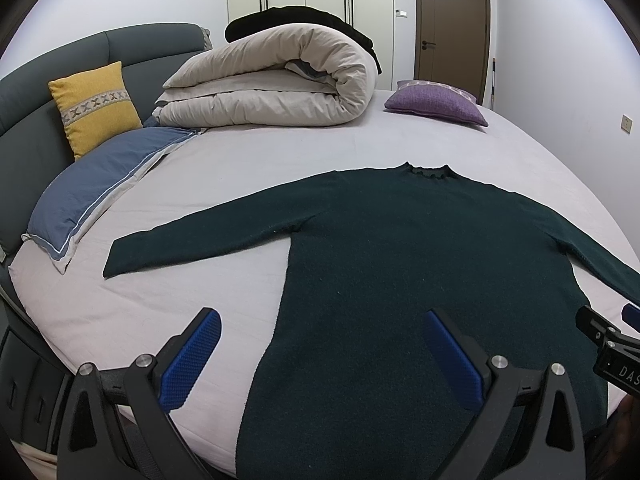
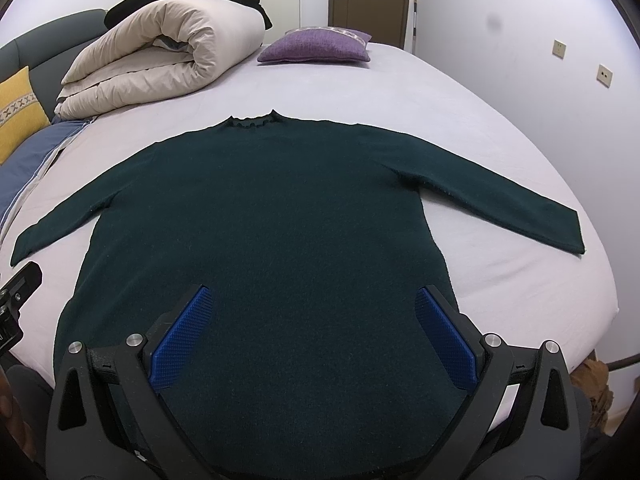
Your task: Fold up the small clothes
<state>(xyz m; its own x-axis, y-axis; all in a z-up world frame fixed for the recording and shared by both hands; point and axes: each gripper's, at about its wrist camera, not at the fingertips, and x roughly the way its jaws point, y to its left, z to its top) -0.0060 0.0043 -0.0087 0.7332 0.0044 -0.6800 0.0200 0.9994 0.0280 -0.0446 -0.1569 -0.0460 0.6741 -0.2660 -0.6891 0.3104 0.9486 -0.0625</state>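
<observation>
A dark green long-sleeved sweater (image 1: 420, 264) lies flat on the bed, collar away from me and both sleeves spread out; it also shows in the right wrist view (image 2: 280, 216). My left gripper (image 1: 322, 320) is open and empty above the sweater's left hem edge. My right gripper (image 2: 314, 300) is open and empty above the lower body of the sweater. The right gripper also shows at the right edge of the left wrist view (image 1: 608, 344), and the left gripper at the left edge of the right wrist view (image 2: 18, 300).
The bed sheet (image 1: 240, 168) is pale lilac. A rolled beige duvet (image 1: 280, 76) lies at the head, with a yellow cushion (image 1: 96, 104), a blue pillow (image 1: 92, 196) and a purple cushion (image 1: 436, 102). A white wall (image 2: 540, 32) runs along the right.
</observation>
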